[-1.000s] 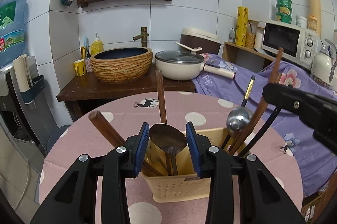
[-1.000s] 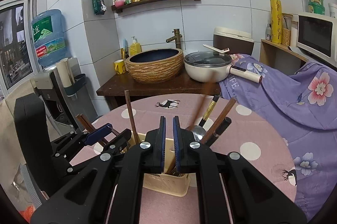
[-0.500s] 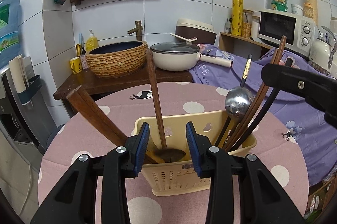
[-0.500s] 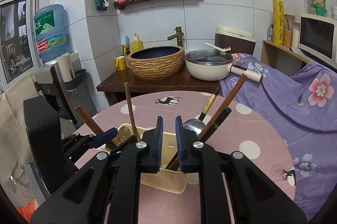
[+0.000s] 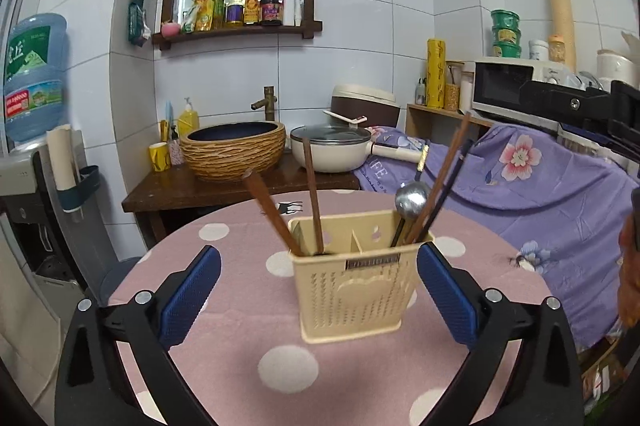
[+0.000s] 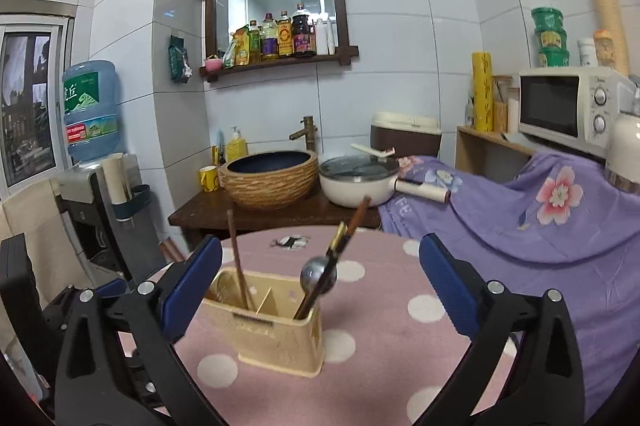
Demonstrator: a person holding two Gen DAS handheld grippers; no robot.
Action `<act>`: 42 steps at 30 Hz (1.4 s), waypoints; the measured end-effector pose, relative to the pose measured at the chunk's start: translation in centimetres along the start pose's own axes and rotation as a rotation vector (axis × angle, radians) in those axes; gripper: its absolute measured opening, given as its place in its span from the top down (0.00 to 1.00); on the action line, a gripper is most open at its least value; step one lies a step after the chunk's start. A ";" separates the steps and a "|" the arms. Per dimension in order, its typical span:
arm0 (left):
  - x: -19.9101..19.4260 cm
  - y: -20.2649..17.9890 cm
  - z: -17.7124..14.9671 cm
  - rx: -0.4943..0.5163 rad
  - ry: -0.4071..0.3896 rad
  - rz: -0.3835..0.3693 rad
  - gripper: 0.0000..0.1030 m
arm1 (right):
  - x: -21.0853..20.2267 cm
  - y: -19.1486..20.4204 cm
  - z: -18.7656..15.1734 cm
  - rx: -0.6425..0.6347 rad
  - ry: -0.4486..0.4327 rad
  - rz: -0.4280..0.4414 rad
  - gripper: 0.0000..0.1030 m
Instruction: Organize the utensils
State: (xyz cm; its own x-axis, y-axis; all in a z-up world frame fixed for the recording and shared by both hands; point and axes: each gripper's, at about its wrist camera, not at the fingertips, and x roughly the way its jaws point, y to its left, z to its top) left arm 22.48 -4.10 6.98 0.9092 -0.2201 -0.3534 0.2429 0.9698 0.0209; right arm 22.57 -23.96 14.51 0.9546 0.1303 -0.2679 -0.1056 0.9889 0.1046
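A cream plastic utensil holder (image 5: 354,288) stands on the round pink polka-dot table (image 5: 224,358); it also shows in the right wrist view (image 6: 276,334). Its left compartment holds wooden-handled utensils (image 5: 314,202) and brown chopsticks (image 5: 268,210). Its right compartment holds a steel ladle (image 5: 412,200) and dark chopsticks (image 5: 444,182). My left gripper (image 5: 318,290) is open and empty, its blue pads either side of the holder and nearer the camera. My right gripper (image 6: 320,284) is open and empty above the holder's near side.
Behind the table a dark wooden stand carries a woven basin (image 5: 234,150) and a white pan (image 5: 330,152). A purple floral cloth (image 5: 532,186) covers furniture at the right, with a microwave (image 6: 568,106) above. A water dispenser (image 5: 34,130) stands at the left.
Both grippers have opened wide and pulled back from the holder. The wooden spoon that the left gripper held now stands in the left compartment; the chopsticks rest in the right one.
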 end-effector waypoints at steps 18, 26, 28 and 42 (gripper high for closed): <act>-12.4 -0.2 -11.1 -0.072 0.037 0.101 0.06 | -12.0 4.7 -15.5 -0.096 0.038 0.011 0.06; -16.4 -1.3 -13.0 -0.121 -0.056 0.120 0.06 | -17.3 5.1 -18.2 -0.086 -0.028 0.013 0.06; -16.8 -1.6 -13.5 -0.104 -0.057 0.125 0.06 | -18.1 5.1 -18.8 -0.084 -0.037 0.016 0.05; -17.7 -1.6 -14.3 -0.110 -0.046 0.137 0.06 | -18.3 4.7 -19.8 -0.056 -0.024 0.017 0.05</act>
State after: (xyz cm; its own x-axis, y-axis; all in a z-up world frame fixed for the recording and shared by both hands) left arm 1.19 -0.27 -0.22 0.9463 -0.0867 -0.3114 0.0790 0.9962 -0.0374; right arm -0.92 -20.31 0.92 0.9589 0.1458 -0.2434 -0.1365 0.9891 0.0548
